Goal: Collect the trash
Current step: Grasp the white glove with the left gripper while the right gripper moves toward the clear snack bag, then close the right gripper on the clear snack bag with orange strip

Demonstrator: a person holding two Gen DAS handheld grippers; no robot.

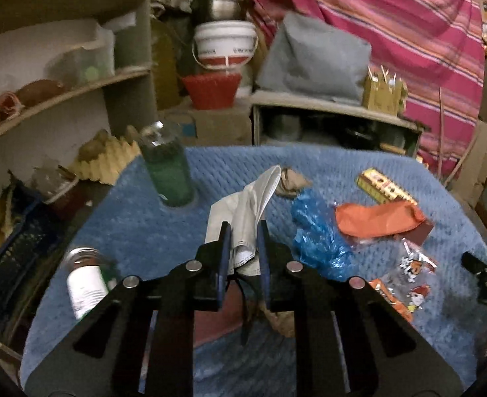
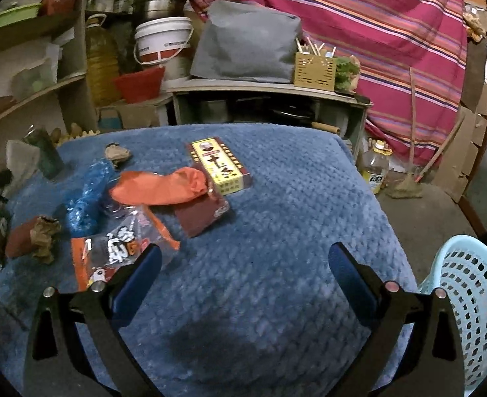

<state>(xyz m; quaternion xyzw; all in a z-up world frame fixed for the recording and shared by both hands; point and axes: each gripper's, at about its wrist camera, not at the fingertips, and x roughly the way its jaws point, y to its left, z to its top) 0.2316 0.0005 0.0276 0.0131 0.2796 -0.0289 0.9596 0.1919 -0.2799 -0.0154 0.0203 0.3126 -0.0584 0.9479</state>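
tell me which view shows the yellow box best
The right wrist view. There the yellow box lies whole and fairly sharp on the blue blanket, its printed top readable. In the left wrist view the same box sits farther off, blurred, with its near end hidden behind the orange wrapper.

The light blue basket (image 2: 468,301) is being cut off by the right edge of the right wrist view. The white jar (image 1: 84,281) at near left is being blurred, its label unreadable. The grey paper's (image 1: 243,211) lower end is being hidden between the left hand-held gripper (image 1: 243,231) fingers.
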